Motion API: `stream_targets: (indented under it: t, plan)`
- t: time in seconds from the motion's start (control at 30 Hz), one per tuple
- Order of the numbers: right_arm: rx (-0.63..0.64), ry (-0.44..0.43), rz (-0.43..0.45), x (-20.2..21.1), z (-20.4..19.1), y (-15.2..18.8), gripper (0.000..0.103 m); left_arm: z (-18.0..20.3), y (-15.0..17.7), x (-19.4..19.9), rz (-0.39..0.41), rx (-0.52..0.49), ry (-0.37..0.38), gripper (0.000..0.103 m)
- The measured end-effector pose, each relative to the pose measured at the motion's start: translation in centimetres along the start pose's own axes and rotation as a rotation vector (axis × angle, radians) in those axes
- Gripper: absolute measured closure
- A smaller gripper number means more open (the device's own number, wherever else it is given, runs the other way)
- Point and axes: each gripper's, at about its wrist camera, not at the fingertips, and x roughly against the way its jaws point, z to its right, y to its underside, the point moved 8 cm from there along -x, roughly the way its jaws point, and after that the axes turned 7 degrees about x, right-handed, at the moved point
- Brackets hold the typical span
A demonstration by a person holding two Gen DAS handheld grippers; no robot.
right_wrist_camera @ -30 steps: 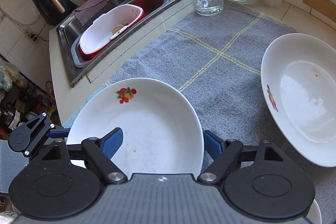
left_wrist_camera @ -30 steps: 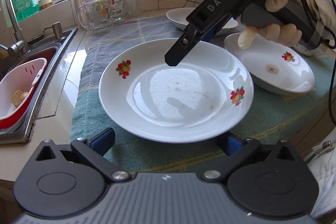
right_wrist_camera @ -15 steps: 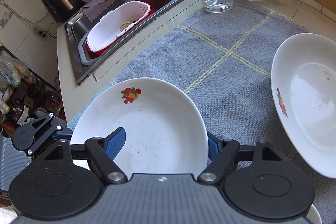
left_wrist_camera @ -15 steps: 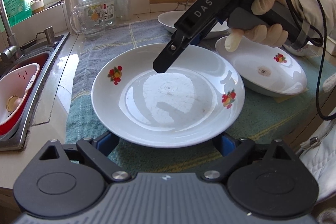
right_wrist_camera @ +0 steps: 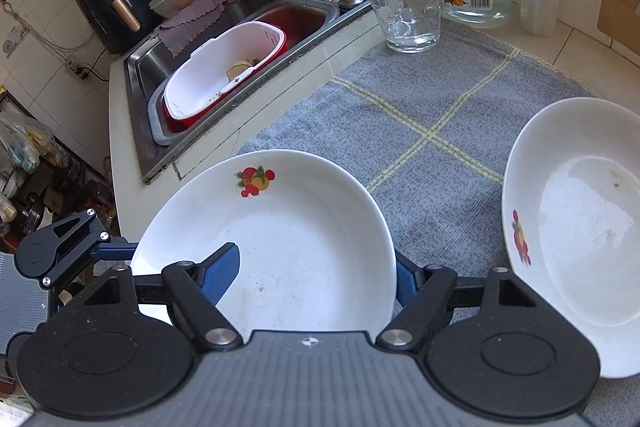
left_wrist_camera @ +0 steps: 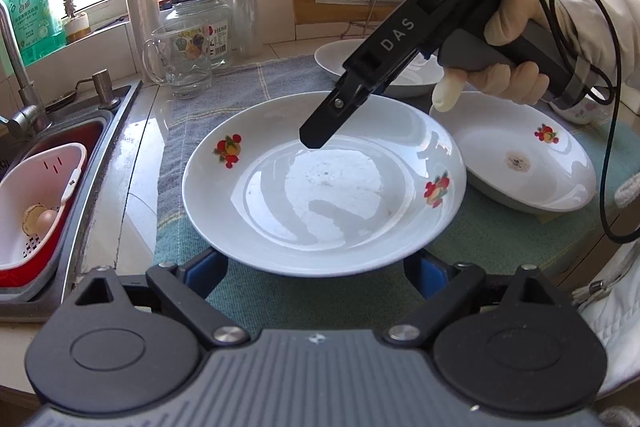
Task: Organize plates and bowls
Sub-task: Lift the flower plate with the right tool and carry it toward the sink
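plate (left_wrist_camera: 324, 187): white, two fruit prints on its rim, lying on the grey-blue checked towel (right_wrist_camera: 420, 115) on the counter; it serves as landmark for all below. left gripper (left_wrist_camera: 316, 273): at the plate's near edge, blue pads low on either side and partly hidden under the rim; jaws have just been closing, the plate between them, standing wide; contact of the pads with the rim cannot be told. right gripper (right_wrist_camera: 316, 279): straddling the plate's far-right rim, one blue pad over the inside of the plate, the other outside and below the rim; jaws have just been closing, the rim between them, with no clear press on it. gloved hand (left_wrist_camera: 508, 55): holds the right gripper's handle, above and to the right of the plate. second plate (left_wrist_camera: 520, 163): white, fruit print, a brown spot at its centre, just right of the plate on the same towel. third plate (left_wrist_camera: 348, 63): white, beyond the plate, partly hidden by the right gripper. glass mug (left_wrist_camera: 180, 63) and glass jar (left_wrist_camera: 204, 27): beyond the plate to the left. sink (left_wrist_camera: 92, 131): left of the plate, holding a white basket (left_wrist_camera: 36, 203) in a red tub.
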Motion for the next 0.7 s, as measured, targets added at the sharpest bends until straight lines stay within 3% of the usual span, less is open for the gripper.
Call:
stream_targets:
  t: [0.4,0.7]
  plan:
    - [0.023,0.026,0.048,-1.0,2.7,-3.9,0.021,-2.6,-2.9,-2.9,0.018,-0.03,-0.017,0.009]
    - [0.023,0.04,0.042,-2.3,4.3,-5.0,0.021,-3.8,-3.6,-4.8,0.001,-0.025,-0.015,0.009]
